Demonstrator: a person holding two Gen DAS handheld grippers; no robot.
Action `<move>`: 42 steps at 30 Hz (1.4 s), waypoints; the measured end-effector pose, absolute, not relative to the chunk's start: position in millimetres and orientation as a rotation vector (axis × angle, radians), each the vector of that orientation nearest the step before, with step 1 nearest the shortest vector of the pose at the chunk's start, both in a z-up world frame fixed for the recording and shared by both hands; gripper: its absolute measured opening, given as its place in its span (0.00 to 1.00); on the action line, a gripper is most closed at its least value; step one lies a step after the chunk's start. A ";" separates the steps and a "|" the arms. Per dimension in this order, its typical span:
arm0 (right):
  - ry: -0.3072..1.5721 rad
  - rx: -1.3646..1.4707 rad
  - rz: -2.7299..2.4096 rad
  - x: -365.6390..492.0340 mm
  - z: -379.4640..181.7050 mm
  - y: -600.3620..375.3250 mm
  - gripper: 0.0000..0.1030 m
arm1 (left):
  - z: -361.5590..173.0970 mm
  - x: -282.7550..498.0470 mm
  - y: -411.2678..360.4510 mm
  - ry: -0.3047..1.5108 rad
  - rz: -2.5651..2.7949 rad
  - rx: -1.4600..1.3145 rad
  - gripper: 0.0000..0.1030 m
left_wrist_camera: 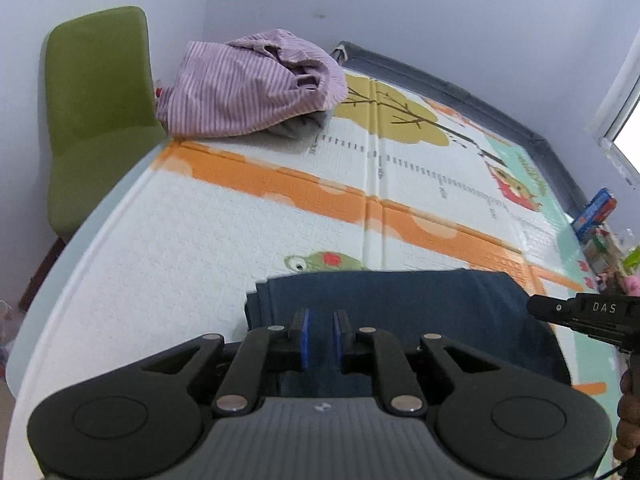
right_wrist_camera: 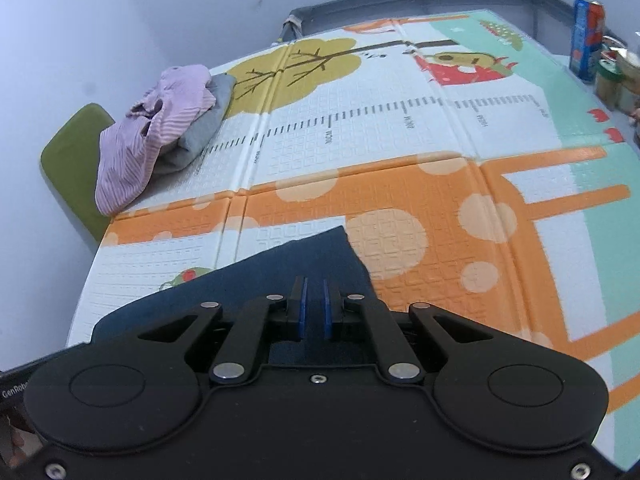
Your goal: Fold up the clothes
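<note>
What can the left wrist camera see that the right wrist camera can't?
Only the left wrist view shows the window and the right gripper's side. Only the right wrist view shows the drink can standing upright and the giraffe's orange legs on the mat. Both show the folded blue garment, the striped purple clothes pile, the green chair and the play mat.

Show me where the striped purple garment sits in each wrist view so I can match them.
Left wrist: the purple garment is upper left of centre, at the mat's far corner, right of the green chair.
Right wrist: the purple garment is at the left, heaped on grey cloth, above the chair.
Shared landmark: the mat's olive tree print right of the garment.
</note>
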State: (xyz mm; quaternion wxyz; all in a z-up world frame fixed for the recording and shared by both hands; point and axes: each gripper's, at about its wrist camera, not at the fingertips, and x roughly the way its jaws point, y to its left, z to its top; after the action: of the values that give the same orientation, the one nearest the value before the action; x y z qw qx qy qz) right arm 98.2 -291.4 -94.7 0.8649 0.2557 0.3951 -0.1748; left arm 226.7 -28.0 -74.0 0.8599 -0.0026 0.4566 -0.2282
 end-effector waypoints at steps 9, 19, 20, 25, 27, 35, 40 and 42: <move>0.913 0.538 -0.355 140.2 -129.2 -297.1 0.06 | -105.4 254.0 -26.1 1.020 -0.366 0.054 0.34; 0.931 0.469 -0.348 159.6 -134.5 -294.3 0.07 | -104.2 260.8 -12.5 1.036 -0.386 -0.018 0.40; 0.912 0.481 -0.345 155.7 -129.6 -294.7 0.10 | -99.9 259.4 -12.0 1.032 -0.404 -0.024 0.40; 0.809 0.537 -0.305 125.8 -97.2 -294.7 0.28 | -69.8 243.5 -12.2 0.963 -0.493 -0.027 0.49; 0.774 0.537 -0.285 112.2 -82.5 -291.8 0.34 | -58.1 235.8 -14.6 0.942 -0.513 -0.010 0.54; 0.756 0.515 -0.258 66.3 -41.6 -266.0 0.40 | -26.8 199.8 -22.5 0.893 -0.545 0.084 0.65; 0.791 0.503 -0.274 40.3 -34.5 -244.8 0.43 | -22.2 176.3 -17.5 0.907 -0.559 0.096 0.74; 0.818 0.487 -0.287 31.3 -37.2 -234.7 0.44 | -23.9 166.6 -14.7 0.921 -0.563 0.115 0.78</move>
State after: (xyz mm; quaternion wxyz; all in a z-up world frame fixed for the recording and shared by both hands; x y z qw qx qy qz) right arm 31.3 -234.7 -37.2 0.8790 0.2334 0.3924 -0.1378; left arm 166.6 -14.7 -23.9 0.8564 0.0548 0.4381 -0.2677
